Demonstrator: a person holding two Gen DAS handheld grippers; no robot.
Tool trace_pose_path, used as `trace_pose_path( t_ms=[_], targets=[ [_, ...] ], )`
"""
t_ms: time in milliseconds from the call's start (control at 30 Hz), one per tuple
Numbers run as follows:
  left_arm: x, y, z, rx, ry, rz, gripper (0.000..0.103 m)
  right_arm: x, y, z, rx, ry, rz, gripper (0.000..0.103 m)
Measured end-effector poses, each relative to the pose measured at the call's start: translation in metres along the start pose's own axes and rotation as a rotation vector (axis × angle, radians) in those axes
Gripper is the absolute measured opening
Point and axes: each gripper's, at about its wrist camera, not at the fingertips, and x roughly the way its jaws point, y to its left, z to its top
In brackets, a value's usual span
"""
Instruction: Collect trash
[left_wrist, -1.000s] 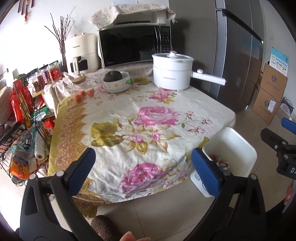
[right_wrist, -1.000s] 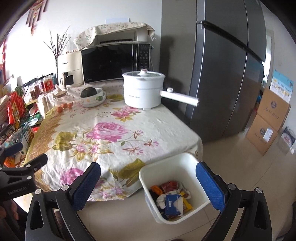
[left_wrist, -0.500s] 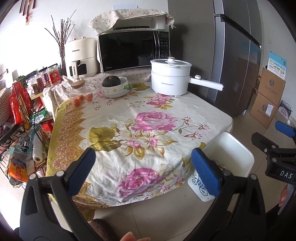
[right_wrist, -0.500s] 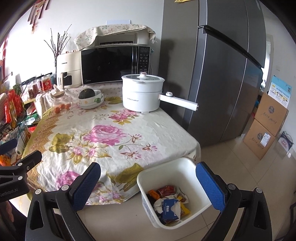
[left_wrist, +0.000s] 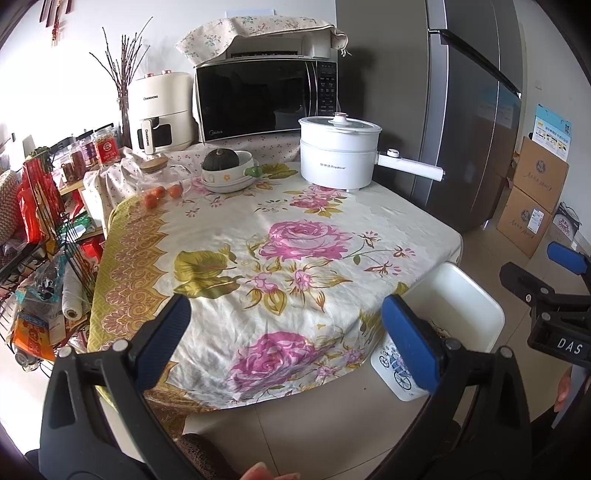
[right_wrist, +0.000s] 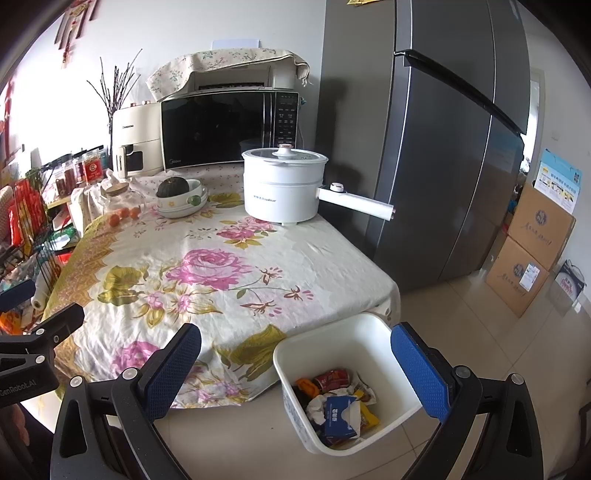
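both my left gripper (left_wrist: 284, 334) and right gripper (right_wrist: 295, 363) hang open, empty; trash sits binned (right_wrist: 332, 334), tabletop (left_wrist: 258, 258) looks clear; next, i scan.

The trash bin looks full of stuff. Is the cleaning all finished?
Looks nearly finished. The white bin on the floor already holds wrappers, a can and a tissue pack. The left gripper and right gripper are both open and empty. No loose trash shows on the tablecloth.

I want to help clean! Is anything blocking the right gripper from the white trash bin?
Nothing visible. The right gripper is open, and the white trash bin sits on the floor right below it, with trash inside.
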Motion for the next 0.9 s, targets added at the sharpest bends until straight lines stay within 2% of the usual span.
trace_pose_path(
  t_ms=[900],
  targets=[
    [-0.0016, -0.0037, 0.0002, -0.002, 0.015, -0.021, 0.103, -0.0005, -0.0016, 0.0021, 0.007, -0.003, 0.003, 0.103]
  ],
)
